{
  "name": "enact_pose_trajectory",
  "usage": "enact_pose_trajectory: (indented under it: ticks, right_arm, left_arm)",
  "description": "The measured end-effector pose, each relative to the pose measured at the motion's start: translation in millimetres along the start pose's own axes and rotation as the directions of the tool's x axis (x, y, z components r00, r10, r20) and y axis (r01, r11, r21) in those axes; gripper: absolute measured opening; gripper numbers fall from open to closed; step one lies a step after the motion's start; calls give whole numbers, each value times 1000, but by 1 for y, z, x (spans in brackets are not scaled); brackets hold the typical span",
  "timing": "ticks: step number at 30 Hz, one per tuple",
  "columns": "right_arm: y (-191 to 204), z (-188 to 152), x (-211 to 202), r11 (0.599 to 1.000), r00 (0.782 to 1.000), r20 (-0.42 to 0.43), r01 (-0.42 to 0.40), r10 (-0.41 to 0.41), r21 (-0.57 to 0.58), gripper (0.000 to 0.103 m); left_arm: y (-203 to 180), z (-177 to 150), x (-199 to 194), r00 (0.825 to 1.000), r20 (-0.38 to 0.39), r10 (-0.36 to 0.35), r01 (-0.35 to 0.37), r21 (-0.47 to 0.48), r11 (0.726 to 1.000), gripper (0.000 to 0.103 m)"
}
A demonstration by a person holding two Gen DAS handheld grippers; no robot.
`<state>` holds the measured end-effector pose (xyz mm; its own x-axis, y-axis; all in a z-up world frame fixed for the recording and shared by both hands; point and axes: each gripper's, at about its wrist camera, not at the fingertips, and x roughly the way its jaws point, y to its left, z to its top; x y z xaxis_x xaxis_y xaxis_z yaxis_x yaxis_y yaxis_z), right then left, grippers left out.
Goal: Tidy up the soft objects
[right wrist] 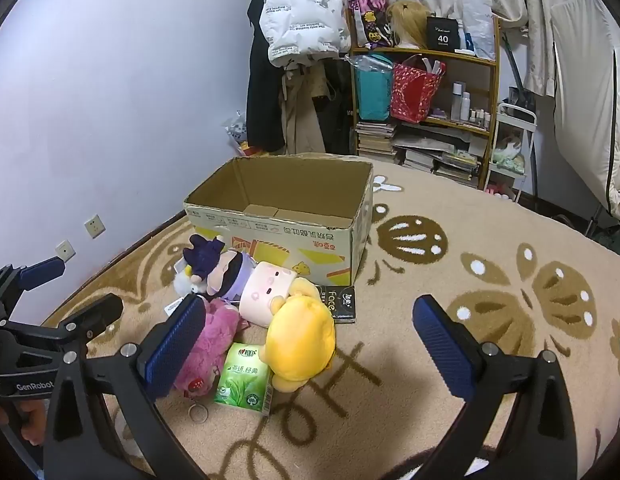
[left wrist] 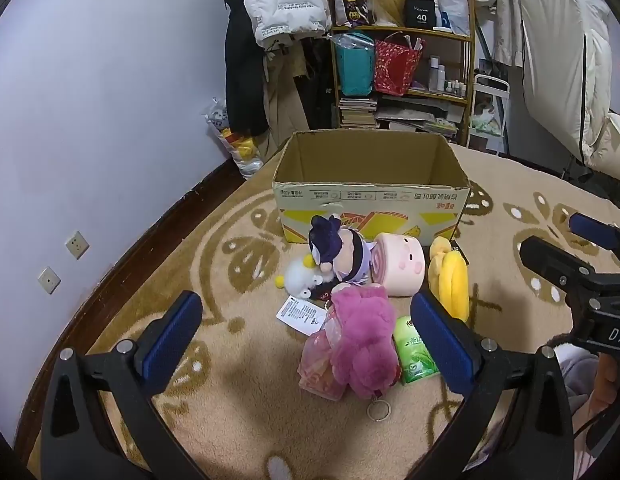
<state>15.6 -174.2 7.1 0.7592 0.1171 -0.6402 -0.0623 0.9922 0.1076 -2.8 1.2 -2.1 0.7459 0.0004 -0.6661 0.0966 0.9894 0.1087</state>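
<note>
An open cardboard box [left wrist: 370,196] [right wrist: 282,216] stands on the rug. In front of it lie soft toys: a pink plush bear [left wrist: 362,340] [right wrist: 214,340], a purple-hatted doll [left wrist: 338,256] [right wrist: 222,268], a white plush [left wrist: 300,278], a pink roll plush [left wrist: 400,264] [right wrist: 268,290], a yellow plush [left wrist: 452,276] [right wrist: 300,338] and a green tissue pack [left wrist: 416,350] [right wrist: 244,378]. My left gripper [left wrist: 306,336] is open above the pink bear. My right gripper [right wrist: 310,344] is open above the yellow plush, and also shows in the left wrist view [left wrist: 566,244].
A black packet [right wrist: 340,304] lies by the box corner. A paper tag [left wrist: 302,314] and a key ring [left wrist: 378,410] lie by the bear. A cluttered shelf [left wrist: 402,80], hanging coats and a wall stand behind the box. The patterned rug [right wrist: 490,280] spreads to the right.
</note>
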Motion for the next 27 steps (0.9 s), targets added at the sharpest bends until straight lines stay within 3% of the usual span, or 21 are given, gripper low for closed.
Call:
enact_pose_trajectory:
  ticks: [27]
  right_arm:
    - [0, 1, 0, 1000, 1000, -4, -1, 1, 3, 103]
  left_arm:
    - [-7, -2, 9, 1000, -20, -1, 2, 26, 1000, 103]
